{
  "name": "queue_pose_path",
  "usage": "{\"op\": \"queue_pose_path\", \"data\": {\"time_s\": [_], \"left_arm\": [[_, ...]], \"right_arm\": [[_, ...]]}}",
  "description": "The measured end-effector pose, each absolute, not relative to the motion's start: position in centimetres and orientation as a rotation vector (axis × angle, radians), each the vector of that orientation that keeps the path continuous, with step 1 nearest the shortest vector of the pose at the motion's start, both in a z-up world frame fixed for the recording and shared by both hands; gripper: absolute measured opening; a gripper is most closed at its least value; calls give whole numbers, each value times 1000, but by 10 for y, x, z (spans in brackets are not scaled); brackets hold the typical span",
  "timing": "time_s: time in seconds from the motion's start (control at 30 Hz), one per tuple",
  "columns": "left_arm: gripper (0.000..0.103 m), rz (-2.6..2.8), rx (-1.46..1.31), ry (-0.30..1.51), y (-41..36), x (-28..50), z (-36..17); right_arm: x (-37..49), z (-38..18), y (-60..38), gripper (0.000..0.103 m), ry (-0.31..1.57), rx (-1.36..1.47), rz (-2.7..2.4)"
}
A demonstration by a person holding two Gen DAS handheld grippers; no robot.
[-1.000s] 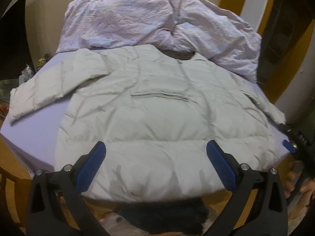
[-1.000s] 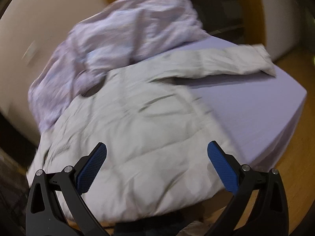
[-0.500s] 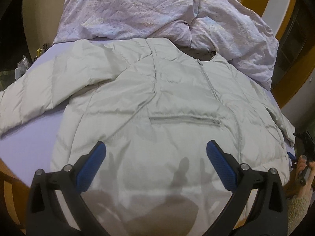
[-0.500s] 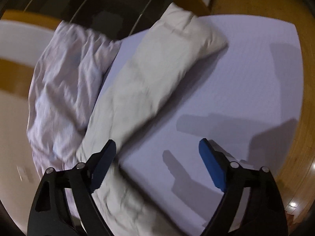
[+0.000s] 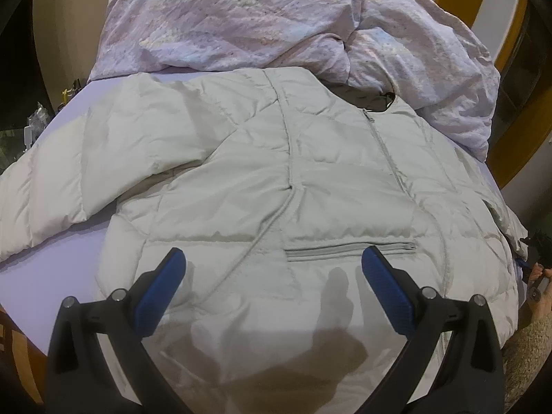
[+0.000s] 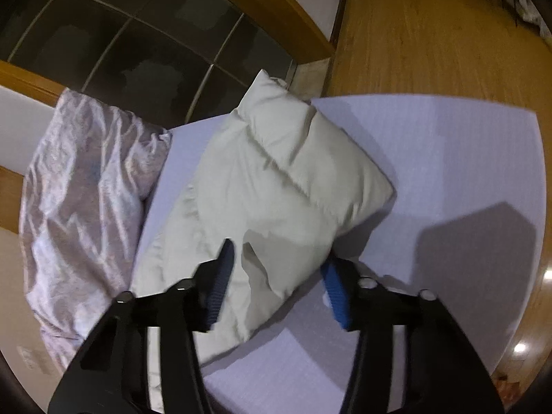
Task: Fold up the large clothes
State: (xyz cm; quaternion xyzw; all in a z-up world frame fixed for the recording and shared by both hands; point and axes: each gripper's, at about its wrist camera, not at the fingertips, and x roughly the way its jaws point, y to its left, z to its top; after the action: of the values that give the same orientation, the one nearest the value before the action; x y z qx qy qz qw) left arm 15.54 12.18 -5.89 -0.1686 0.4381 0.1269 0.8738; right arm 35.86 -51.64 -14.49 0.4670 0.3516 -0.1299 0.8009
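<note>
- Hovering over jacket lower front, left gripper has jaws spread wide, holding nothing
- jacket lies flat, zipped, across lavender bed sheet, filling centre of left view; one sleeve runs to the left edge
- right gripper straddles the other sleeve at frame centre, jaws partly closed around it; cannot tell if clamped
- crumpled pink duvet at top, touching the collar
- wood floor upper right of right view
</note>
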Motion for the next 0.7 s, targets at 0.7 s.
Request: {"op": "queue_pose_path", "data": {"time_s": [0.7], "left_arm": [[101,418,-434,822,181,131,-59]], "right_arm": [[403,3,-324,12,580,439,86]]}}
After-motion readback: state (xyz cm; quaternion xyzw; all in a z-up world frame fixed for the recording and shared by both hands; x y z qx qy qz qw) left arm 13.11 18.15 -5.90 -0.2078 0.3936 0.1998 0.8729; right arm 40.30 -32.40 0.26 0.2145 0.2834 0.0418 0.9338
